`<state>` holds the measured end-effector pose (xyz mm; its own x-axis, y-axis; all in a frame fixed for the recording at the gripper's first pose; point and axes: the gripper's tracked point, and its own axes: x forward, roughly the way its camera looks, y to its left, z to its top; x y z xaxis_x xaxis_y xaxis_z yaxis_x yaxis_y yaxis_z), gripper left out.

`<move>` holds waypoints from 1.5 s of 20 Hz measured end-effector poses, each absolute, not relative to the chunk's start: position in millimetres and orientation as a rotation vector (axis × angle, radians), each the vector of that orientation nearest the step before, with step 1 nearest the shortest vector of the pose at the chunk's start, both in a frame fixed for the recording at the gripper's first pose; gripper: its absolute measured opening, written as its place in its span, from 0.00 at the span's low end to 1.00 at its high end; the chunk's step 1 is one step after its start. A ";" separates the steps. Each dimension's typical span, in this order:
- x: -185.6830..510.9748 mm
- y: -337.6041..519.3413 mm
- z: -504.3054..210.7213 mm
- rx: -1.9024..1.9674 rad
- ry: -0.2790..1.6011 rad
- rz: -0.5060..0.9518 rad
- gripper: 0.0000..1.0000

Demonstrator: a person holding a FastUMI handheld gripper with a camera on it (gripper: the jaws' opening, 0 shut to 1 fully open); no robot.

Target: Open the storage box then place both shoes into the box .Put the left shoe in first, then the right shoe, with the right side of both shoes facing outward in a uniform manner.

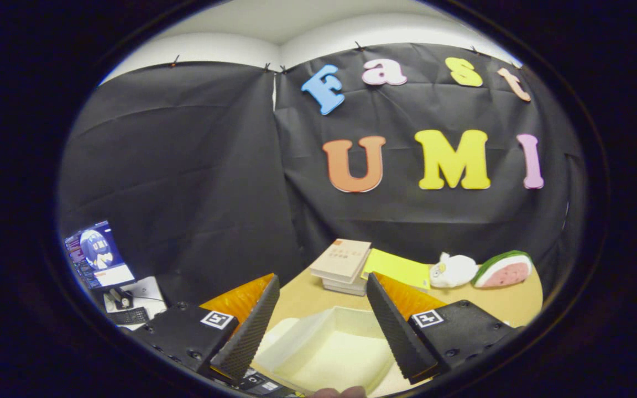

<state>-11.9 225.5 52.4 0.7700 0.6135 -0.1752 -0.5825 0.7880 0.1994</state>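
Note:
A white storage box (327,345) lies on the tan table (495,301), its open inside showing between and below my fingers. My gripper (323,282) is open, with nothing held between the fingers. It hovers above the box and looks out towards the back of the table. No shoe can be made out inside the box from here.
Beyond the fingers lies a stack of books (343,265), with a yellow sheet (398,268) beside it. Further right sit a white plush toy (454,271) and a watermelon-slice toy (504,269). A monitor (97,254) and keyboard (128,316) stand off the table at left. A fingertip (340,392) shows at the box's near edge.

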 end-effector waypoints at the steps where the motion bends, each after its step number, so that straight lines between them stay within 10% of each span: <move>1: -8.4 208.9 49.9 0.144 0.238 0.611 1.00; 14: 16.5 -16.7 -41.0 0.061 0.357 0.165 1.00; 30: 63.2 -48.2 -235.0 0.116 0.881 0.302 1.00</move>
